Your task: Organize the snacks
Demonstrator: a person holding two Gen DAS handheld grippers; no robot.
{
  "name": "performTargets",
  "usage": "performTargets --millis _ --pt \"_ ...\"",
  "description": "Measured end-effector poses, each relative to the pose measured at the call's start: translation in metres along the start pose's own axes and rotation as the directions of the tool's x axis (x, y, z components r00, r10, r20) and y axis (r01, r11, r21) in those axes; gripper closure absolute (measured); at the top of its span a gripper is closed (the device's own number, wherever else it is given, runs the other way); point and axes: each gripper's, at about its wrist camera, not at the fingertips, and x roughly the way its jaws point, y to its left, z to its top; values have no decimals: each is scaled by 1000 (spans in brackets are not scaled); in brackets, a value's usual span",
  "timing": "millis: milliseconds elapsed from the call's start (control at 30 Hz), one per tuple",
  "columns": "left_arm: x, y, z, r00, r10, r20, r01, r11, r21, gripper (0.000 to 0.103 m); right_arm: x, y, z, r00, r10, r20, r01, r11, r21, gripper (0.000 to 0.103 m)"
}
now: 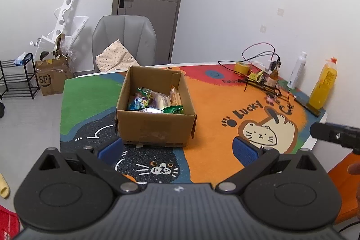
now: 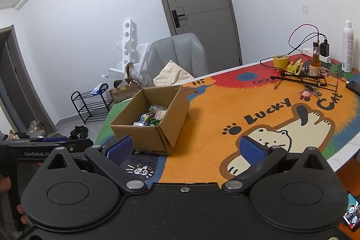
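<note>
An open cardboard box (image 1: 155, 129) stands on the cat-print table mat (image 1: 213, 109), with several wrapped snacks (image 1: 155, 101) lying inside it. My left gripper (image 1: 177, 150) hovers just in front of the box, open and empty. In the right wrist view the same box (image 2: 144, 134) sits ahead and to the left, snacks (image 2: 153, 117) showing over its rim. My right gripper (image 2: 186, 147) is open too, holding nothing, with its left pad (image 2: 119, 150) close to the box's near corner. The right gripper's body (image 1: 335, 134) pokes in at the left view's right edge.
At the table's far right stand an orange juice bottle (image 1: 324, 84), a white spray bottle (image 1: 298, 70), a small brown bottle (image 2: 315, 62), yellow tape (image 2: 281, 61), cables and a black wire stand (image 2: 301, 80). A grey chair (image 1: 124, 39) with a cushion is behind the table.
</note>
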Motion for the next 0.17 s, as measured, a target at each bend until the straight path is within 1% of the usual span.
performTargets --millis 167 --pt "1 1 1 1000 2 -5 -2 1000 5 0 1 2 0 1000 3 -3 -3 1000 -5 0"
